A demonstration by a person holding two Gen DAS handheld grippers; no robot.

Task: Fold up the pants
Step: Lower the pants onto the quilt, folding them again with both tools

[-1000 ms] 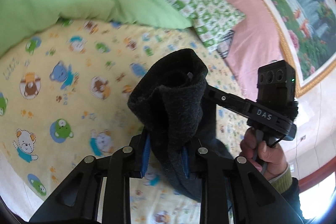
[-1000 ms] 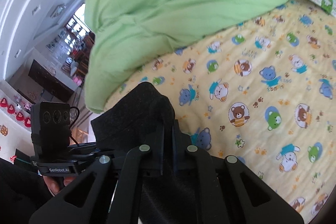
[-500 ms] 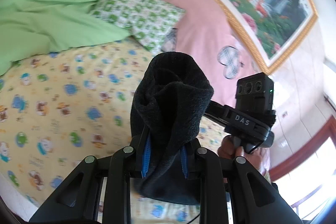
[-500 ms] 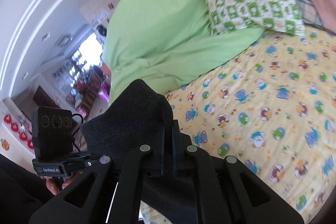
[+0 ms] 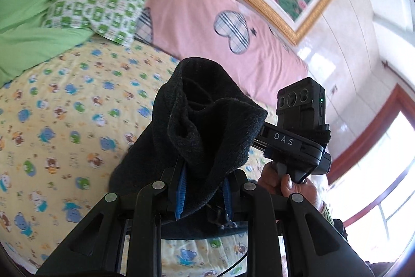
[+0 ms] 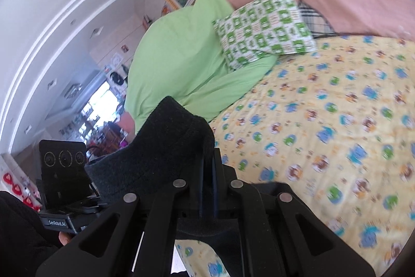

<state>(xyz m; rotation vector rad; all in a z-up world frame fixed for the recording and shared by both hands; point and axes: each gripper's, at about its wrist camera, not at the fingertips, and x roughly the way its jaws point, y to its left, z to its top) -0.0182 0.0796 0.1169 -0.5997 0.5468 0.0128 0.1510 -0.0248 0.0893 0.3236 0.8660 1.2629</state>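
Nearest to me, my left gripper [image 5: 202, 192] is pinching a bunched edge of the one pair of dark, fuzzy fleece pants [image 5: 207, 126], the cloth mounded up over the blue-lined fingers [image 5: 181, 188]. My right gripper [image 6: 207, 188] is pressed together on another stretch of the same edge, seen in the right wrist view as pants [image 6: 160, 147] draped to its left. I judge that I hold two points so the garment hangs free above the bed and can be laid flat for folding. Beyond lies the yellow bear-print bedsheet [image 5: 64, 108], bare where the pants should land. Further off sit one green-and-white checked pillow [image 5: 103, 9], one plain green quilt [image 6: 176, 64] heaped beside it, and one pink padded headboard [image 5: 197, 1].
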